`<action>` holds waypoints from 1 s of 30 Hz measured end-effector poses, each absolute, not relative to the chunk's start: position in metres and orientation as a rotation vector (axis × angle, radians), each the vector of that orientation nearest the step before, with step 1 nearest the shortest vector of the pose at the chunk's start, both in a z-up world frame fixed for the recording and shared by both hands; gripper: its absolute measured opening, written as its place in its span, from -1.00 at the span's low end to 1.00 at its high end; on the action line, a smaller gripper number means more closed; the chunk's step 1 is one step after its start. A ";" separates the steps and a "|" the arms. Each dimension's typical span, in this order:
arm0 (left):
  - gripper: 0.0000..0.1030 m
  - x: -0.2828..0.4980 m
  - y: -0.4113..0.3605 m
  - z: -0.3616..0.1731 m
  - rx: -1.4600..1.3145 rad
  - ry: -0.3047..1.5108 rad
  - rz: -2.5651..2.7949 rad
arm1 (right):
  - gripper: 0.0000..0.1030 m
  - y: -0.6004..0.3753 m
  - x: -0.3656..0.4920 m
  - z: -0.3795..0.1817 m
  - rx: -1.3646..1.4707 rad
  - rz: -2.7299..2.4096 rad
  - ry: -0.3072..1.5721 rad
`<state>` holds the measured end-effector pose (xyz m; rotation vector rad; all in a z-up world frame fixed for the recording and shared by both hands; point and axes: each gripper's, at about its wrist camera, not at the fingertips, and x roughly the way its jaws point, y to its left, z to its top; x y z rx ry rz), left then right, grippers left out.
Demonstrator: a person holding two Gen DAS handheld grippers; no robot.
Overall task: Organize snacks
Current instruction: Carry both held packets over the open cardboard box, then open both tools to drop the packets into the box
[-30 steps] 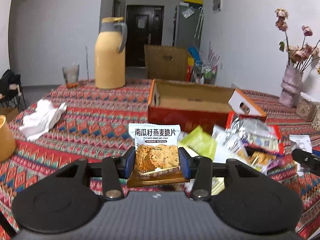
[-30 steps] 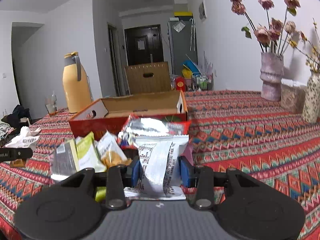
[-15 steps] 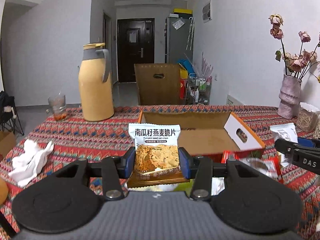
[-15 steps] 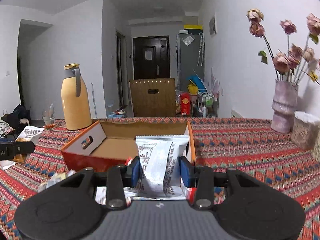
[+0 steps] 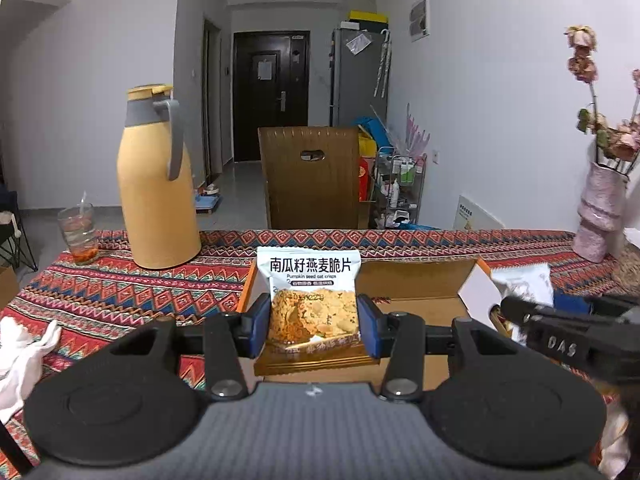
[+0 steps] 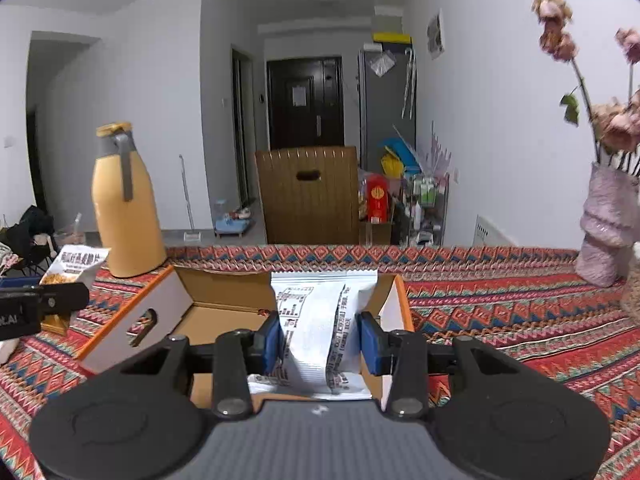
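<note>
your left tongs (image 5: 313, 322) are clamped on the pumpkin seed oat crisps packet (image 5: 310, 304), held upright just over the near left edge of the open cardboard box (image 5: 416, 280). your right tongs (image 6: 319, 338) are clamped on the white snack sachet (image 6: 320, 328), its printed back facing you, over the right end of the same box, whose inside looks bare.

a second ago both tongs sat low at the snack pile on the patterned worktop (image 5: 120, 288), with the box well beyond. now the pile is out of both views and the box fills the space under your fingertips; the grips have not changed. i judge the carry is nearly over: both snacks look ready to lower and release into the box.
</note>
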<state>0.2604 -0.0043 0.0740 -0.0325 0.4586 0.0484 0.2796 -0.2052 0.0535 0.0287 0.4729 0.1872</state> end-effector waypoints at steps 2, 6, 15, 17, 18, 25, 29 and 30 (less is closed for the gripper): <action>-0.11 0.276 -0.004 0.068 -0.028 0.465 0.054 | -0.23 -0.203 0.296 0.046 0.033 0.185 0.502; -0.11 0.299 0.002 0.050 -0.037 0.486 0.080 | -0.23 -0.202 0.319 0.026 0.035 0.164 0.533; -0.05 0.316 0.009 0.016 -0.049 0.582 0.052 | -0.22 -0.198 0.336 -0.002 0.040 0.194 0.610; 0.26 0.315 0.011 0.015 -0.062 0.586 0.037 | -0.17 -0.201 0.335 -0.005 0.049 0.199 0.616; 0.56 0.313 0.010 0.016 -0.069 0.580 0.040 | -0.09 -0.202 0.335 -0.005 0.057 0.203 0.616; 1.00 0.306 0.015 0.029 -0.103 0.539 0.056 | 1.00 -0.214 0.325 0.007 0.103 0.169 0.561; 1.00 0.301 0.014 0.038 -0.103 0.522 0.070 | 1.00 -0.218 0.321 0.013 0.115 0.152 0.542; 1.00 0.299 0.013 0.040 -0.102 0.516 0.075 | 1.00 -0.219 0.319 0.015 0.117 0.150 0.534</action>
